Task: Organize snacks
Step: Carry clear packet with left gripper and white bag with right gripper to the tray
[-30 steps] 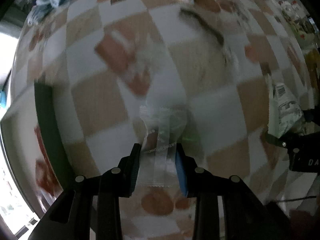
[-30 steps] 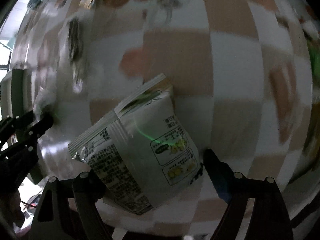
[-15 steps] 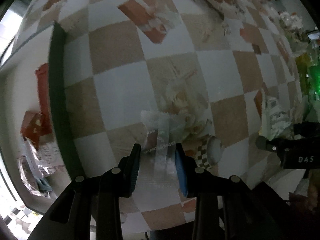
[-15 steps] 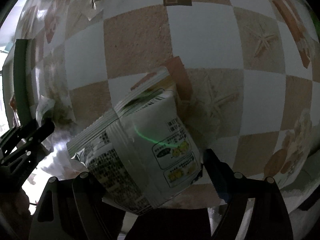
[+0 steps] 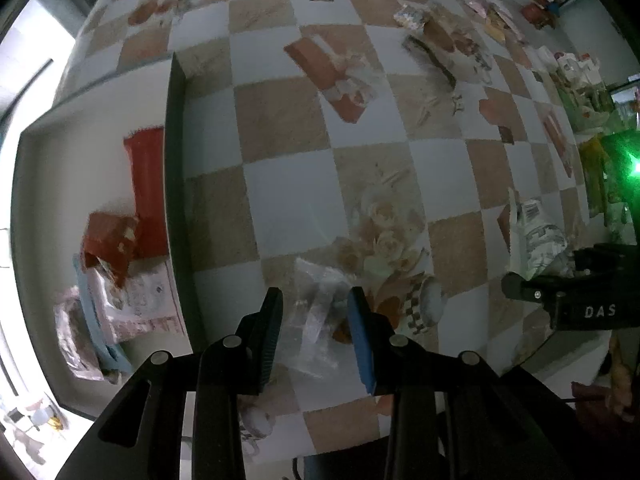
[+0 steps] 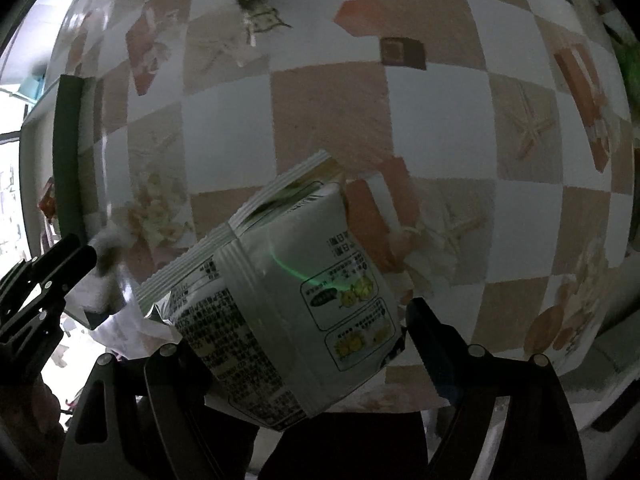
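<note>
A clear plastic packet [image 5: 312, 332] hangs between the fingers of my left gripper [image 5: 314, 292], which is shut on it and points down at the checkered tablecloth [image 5: 288, 200]. My right gripper [image 6: 296, 320] is shut on a puffy white snack bag [image 6: 304, 280] with dark print and a yellow picture; the bag hides its left finger. The left wrist view shows the right gripper [image 5: 560, 296] at the right edge with the white bag [image 5: 536, 236] sticking out of it. In the right wrist view the left gripper [image 6: 60, 268] sits at the left edge with its packet blurred.
A pale box [image 5: 60, 152] with a dark green rim [image 5: 174, 200] lies left of the cloth and holds red packets [image 5: 146, 184] and pink ones [image 5: 132, 304]. Several loose snacks [image 5: 412, 16] and a dark packet [image 5: 432, 60] lie at the far side. More packets crowd the right edge [image 5: 596, 184].
My left gripper has carried the clear packet toward the box, which now shows much more of its inside. The right gripper still holds the white bag the same way.
</note>
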The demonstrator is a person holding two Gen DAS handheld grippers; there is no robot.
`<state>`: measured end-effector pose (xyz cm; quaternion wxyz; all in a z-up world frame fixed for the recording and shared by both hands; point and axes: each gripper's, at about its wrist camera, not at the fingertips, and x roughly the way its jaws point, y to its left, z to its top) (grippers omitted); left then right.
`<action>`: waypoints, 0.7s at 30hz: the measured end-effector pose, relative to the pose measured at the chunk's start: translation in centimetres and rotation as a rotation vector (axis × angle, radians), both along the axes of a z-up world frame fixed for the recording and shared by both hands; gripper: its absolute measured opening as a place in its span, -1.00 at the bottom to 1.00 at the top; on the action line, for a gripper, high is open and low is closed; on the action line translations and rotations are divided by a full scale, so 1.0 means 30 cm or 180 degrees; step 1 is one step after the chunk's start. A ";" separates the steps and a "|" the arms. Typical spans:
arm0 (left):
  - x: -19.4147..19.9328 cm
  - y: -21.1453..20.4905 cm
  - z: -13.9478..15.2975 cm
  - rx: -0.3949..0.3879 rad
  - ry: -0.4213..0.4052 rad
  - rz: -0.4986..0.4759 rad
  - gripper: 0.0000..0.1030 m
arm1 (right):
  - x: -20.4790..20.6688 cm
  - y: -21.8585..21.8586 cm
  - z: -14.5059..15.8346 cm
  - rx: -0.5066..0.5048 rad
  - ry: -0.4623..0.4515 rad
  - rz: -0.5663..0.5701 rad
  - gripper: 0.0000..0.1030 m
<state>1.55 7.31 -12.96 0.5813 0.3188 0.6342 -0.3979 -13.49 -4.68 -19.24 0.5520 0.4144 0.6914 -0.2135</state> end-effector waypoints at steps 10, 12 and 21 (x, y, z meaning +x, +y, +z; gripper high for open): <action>-0.041 -0.008 -0.096 0.0260 -0.0151 -0.0459 0.41 | -0.031 0.024 -0.008 0.0001 0.0043 -0.0004 0.67; -0.040 -0.058 -0.117 0.0337 -0.0224 -0.0537 0.41 | -0.046 0.042 -0.020 0.0000 0.0050 -0.0030 0.67; -0.164 -0.103 -0.121 0.0348 -0.0258 -0.0807 -0.39 | -0.080 0.082 -0.045 -0.0054 0.0049 -0.0062 0.67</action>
